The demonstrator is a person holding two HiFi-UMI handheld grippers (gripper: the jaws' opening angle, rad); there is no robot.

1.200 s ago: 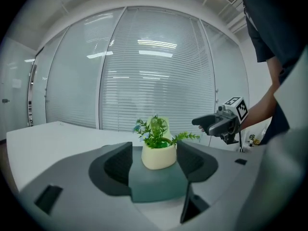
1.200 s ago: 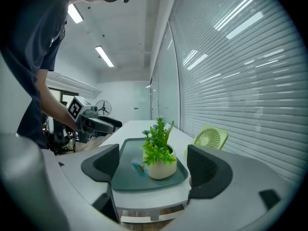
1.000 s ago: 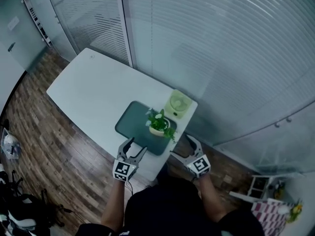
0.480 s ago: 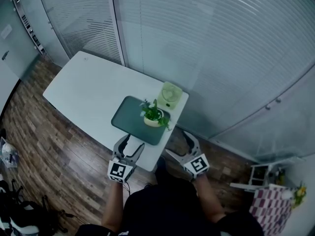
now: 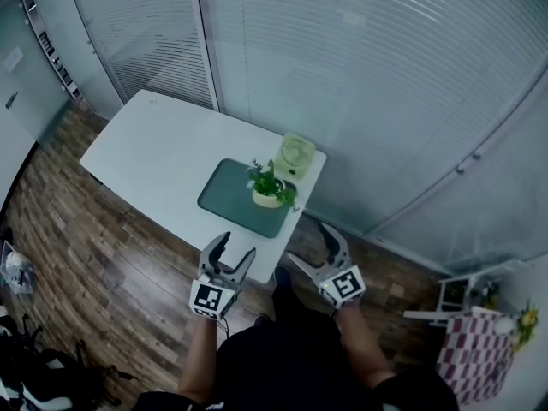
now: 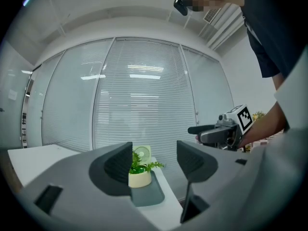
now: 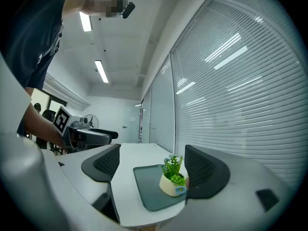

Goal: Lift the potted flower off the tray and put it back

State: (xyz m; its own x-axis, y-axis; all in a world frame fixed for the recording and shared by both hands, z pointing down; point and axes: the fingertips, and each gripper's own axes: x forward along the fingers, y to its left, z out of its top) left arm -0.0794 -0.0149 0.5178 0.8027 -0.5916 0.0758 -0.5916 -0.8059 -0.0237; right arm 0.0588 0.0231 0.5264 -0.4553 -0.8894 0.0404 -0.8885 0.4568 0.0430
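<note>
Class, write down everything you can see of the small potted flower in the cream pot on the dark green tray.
The potted flower is a small, round, smooth-looking cream pot holding bushy green leaves and a few tiny pale blue blossoms. It stands upright on the dark green tray, towards the end nearest the pale green fan. Nothing grips it.

potted flower [image 5: 269,192] on tray [image 5: 231,199] | tray on table [image 5: 154,152] | fan [image 5: 296,154] behind tray, prob. off it
</note>
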